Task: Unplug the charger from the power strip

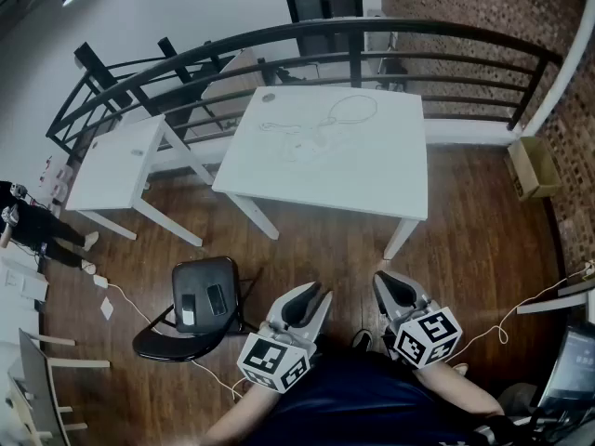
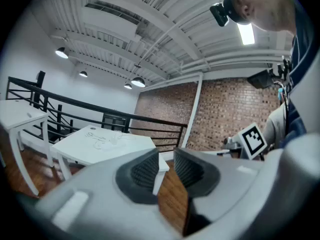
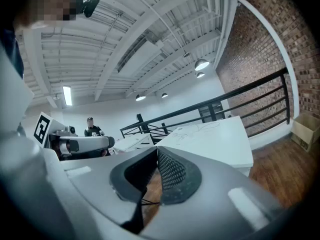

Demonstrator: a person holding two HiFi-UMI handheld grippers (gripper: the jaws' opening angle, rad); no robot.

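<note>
A white table (image 1: 372,170) stands ahead of me, well beyond both grippers. A looping white cable (image 1: 350,111) lies on it, running to small white pieces (image 1: 299,143) that are too small to tell apart as power strip or charger. The left gripper view shows the same table (image 2: 127,151) and cable (image 2: 101,139) far off. So does the right gripper view, with the table (image 3: 220,144) and cable (image 3: 200,127). My left gripper (image 1: 318,294) hangs low over the wooden floor, shut and empty (image 2: 166,160). My right gripper (image 1: 384,282) is beside it, pads together, holding nothing (image 3: 156,154).
A smaller white table (image 1: 116,161) stands to the left. A black chair (image 1: 191,309) with dark flat items on its seat is near my left gripper. A black railing (image 1: 325,37) runs behind the tables. A cardboard box (image 1: 532,167) sits at right, a person (image 1: 33,223) stands far left.
</note>
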